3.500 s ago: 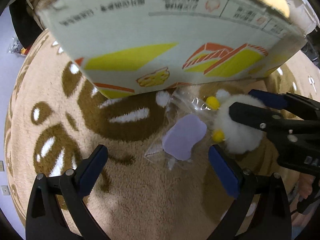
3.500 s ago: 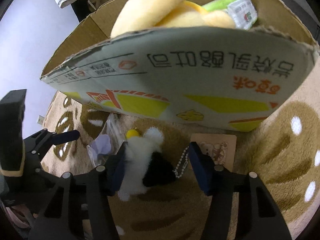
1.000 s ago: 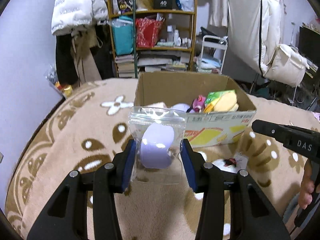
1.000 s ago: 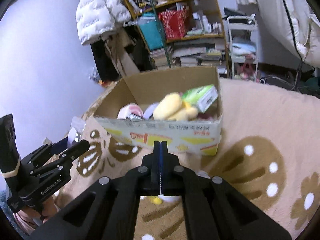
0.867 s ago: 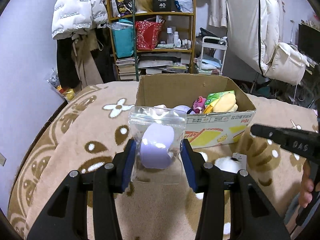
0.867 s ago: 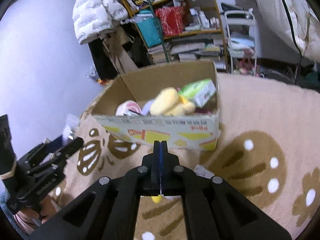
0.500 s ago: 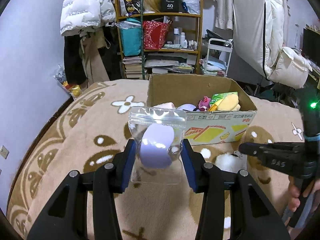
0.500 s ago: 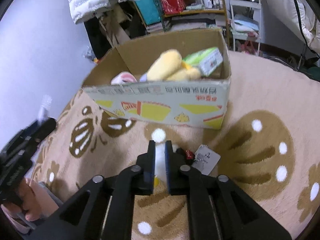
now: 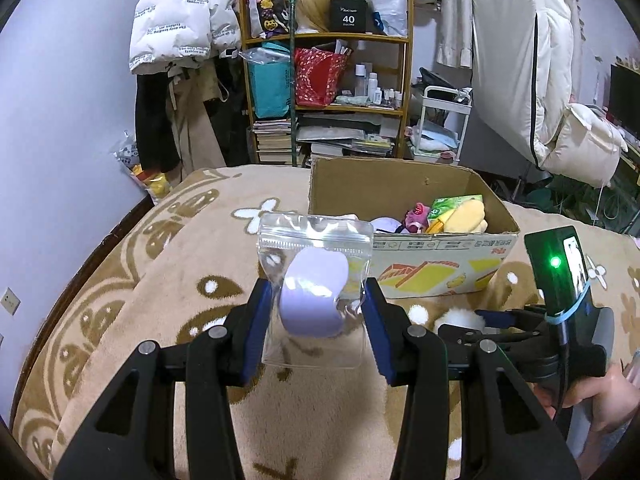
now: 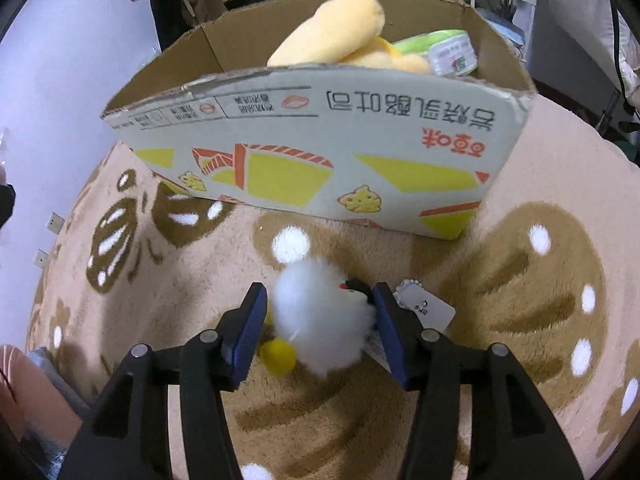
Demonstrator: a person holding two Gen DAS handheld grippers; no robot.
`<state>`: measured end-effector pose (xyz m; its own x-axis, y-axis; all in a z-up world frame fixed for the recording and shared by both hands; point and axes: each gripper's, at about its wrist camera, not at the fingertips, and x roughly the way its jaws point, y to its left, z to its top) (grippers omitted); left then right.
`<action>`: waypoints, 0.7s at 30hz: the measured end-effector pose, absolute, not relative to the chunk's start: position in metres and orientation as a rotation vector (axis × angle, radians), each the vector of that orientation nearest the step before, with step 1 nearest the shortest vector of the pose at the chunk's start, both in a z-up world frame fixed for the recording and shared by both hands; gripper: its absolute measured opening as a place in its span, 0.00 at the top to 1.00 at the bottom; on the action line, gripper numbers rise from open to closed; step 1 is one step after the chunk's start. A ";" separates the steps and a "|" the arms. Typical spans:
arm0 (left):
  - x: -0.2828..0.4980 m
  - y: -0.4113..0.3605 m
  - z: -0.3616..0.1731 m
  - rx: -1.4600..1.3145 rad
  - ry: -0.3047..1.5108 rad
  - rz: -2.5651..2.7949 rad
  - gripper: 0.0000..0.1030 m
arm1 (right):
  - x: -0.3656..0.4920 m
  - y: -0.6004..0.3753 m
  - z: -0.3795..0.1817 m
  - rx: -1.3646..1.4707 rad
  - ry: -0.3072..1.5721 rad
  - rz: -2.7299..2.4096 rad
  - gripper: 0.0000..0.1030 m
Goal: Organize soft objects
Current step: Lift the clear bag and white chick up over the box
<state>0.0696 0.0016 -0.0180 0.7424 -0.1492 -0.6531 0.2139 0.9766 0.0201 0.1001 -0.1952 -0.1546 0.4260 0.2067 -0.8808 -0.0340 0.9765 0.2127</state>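
Note:
My left gripper (image 9: 316, 316) is shut on a clear zip bag (image 9: 314, 292) with a lilac soft pad inside, held up above the rug, short of the cardboard box (image 9: 436, 250). My right gripper (image 10: 318, 320) has its fingers on both sides of a white fluffy plush (image 10: 320, 316) with yellow feet that lies on the rug in front of the box (image 10: 320, 152); its card tag (image 10: 426, 310) lies to the right. The right gripper (image 9: 480, 320) also shows low at the right of the left wrist view. The box holds a yellow plush (image 10: 332, 36), a green pack and other soft items.
A beige rug (image 10: 540, 280) with brown patterns covers the surface. Behind the box stand a cluttered wooden shelf (image 9: 328, 80), a white cart (image 9: 444, 120) and hanging white jackets. A dark floor edge runs along the rug's left side.
The right gripper has dropped down to the rug and opened around the white plush. The left gripper has kept the bagged lilac pad held up, almost still.

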 end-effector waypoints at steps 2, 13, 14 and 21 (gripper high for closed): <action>0.071 0.003 -0.018 0.097 0.707 -0.196 0.57 | 0.099 -0.192 -0.157 0.130 1.126 0.136 0.44; 0.072 0.004 -0.017 0.073 0.703 -0.188 0.57 | 0.103 -0.180 -0.173 -0.047 1.132 0.076 0.52; 0.072 0.004 -0.017 0.073 0.702 -0.186 0.57 | 0.102 -0.180 -0.172 -0.049 1.127 0.077 0.52; 0.074 0.006 -0.017 0.070 0.691 -0.170 0.57 | 0.094 -0.182 -0.154 0.013 1.066 0.130 0.60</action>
